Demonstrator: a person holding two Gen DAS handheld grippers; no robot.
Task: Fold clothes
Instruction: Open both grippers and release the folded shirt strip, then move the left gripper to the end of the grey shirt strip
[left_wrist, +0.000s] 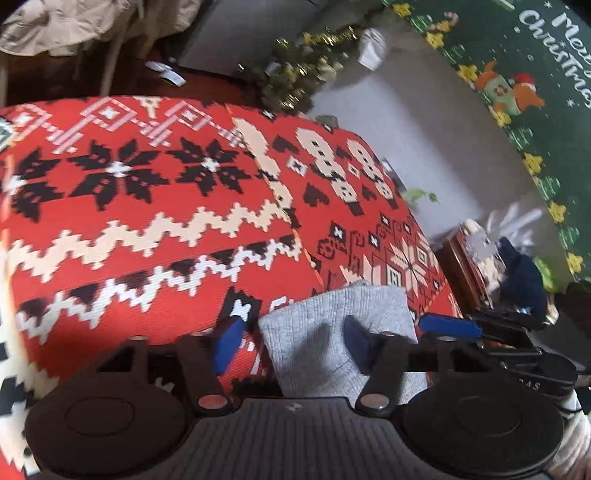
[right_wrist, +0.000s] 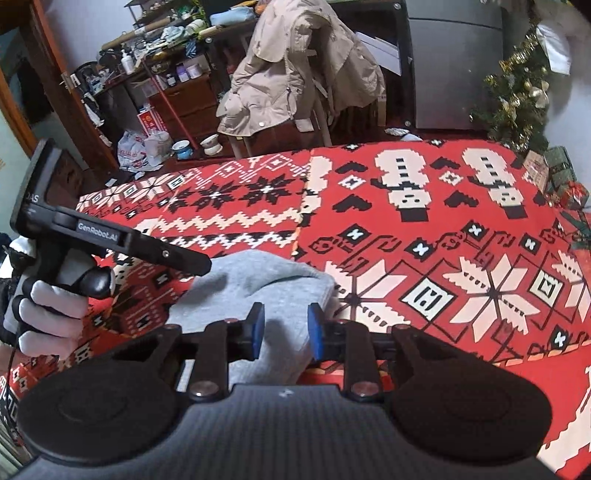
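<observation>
The grey garment (right_wrist: 258, 291) lies folded into a small bundle on the red patterned cloth (right_wrist: 424, 229) that covers the surface, and it is the landmark here.

From the right wrist view, the right gripper (right_wrist: 284, 328) hangs just above the near edge of the grey garment with its blue pads (right_wrist: 257, 332) apart; grey cloth shows in the gap, but neither pad presses on it, so this gripper is released. The same view alone shows the left gripper (right_wrist: 201, 264) from outside, a black tool reaching over the left side of the garment, gripped by a gloved hand (right_wrist: 51, 302). Beyond the garment, past the far edge of the red cloth, a beige coat (right_wrist: 295, 70) hangs over a chair and a small Christmas tree (right_wrist: 517, 92) stands to the right.

The left wrist view alone shows the left gripper (left_wrist: 295, 341) along its own fingers: its pads stand apart, one left of the garment (left_wrist: 332, 321) over red cloth, the other over the grey fabric, so nothing is clamped. To the garment's right it also shows a green Christmas banner (left_wrist: 535, 74) on the wall.
</observation>
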